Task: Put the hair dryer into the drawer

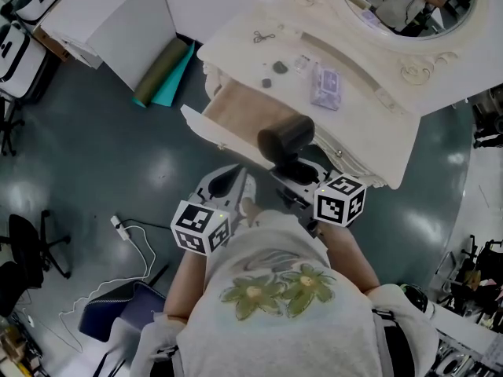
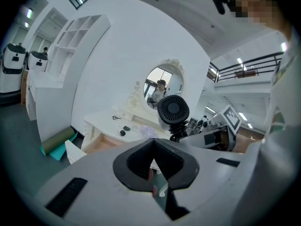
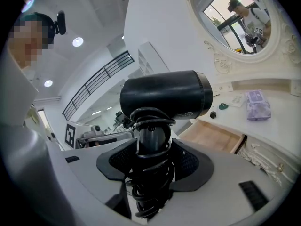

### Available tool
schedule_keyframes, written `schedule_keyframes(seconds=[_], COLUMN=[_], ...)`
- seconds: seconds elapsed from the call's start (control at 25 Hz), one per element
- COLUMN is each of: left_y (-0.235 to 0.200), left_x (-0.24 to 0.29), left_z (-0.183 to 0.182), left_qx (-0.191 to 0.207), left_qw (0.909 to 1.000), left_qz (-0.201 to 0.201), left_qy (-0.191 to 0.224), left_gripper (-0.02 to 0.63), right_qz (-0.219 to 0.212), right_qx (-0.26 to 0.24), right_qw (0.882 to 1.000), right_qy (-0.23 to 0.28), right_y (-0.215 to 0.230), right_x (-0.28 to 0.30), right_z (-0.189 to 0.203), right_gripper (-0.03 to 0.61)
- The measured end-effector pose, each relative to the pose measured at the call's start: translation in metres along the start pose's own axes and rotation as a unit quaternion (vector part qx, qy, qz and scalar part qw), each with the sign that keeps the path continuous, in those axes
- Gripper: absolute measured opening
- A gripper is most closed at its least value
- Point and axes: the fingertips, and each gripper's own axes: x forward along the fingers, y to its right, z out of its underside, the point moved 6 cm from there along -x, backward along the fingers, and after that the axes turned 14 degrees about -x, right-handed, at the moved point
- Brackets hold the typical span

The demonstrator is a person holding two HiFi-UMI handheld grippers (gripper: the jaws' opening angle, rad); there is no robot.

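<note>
Jaws of the right gripper (image 3: 153,160) clamp the hair dryer (image 3: 164,95); those of the left gripper (image 2: 153,166) meet, empty. Drawer (image 1: 240,108) open at the table's (image 1: 377,124) front edge, grey floor (image 1: 94,155) below.

We read the dryer (image 3: 164,95) as black plastic, smooth, with a satin sheen. Its cord (image 3: 149,180) is black, rubbery and slightly glossy. Right gripper (image 3: 153,155) and left gripper (image 2: 153,163) both have light grey matt plastic shells. The pads (image 3: 190,164) are black and look like rubber, with a fine dimpled texture on the right gripper. The drawer (image 1: 236,108) is bare pale wood inside, matt. The worktop (image 1: 369,93) has a cream painted finish, smooth, with carved trim. The mirror (image 1: 409,2) is glossy glass. The floor (image 1: 102,155) is dark grey-green and glossy, and we see light glare on it. The packet (image 1: 325,86) is lilac plastic film. The shirt (image 1: 275,297) is grey printed cloth.
</note>
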Motion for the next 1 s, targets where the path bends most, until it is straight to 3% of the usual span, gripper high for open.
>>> schedule_keyframes(seconds=[1.0], left_y=[-0.043], left_x=[0.057], left_z=[-0.038], left_qx=[0.001], left_qw=[0.9995], left_qz=[-0.012], left_qy=[-0.028], left_gripper=[0.009], right_qz=[-0.008], right_qx=[-0.024], right_qw=[0.999], right_qy=[-0.041], right_y=[0.062], right_x=[0.054], right_z=[-0.029], right_gripper=[0.222])
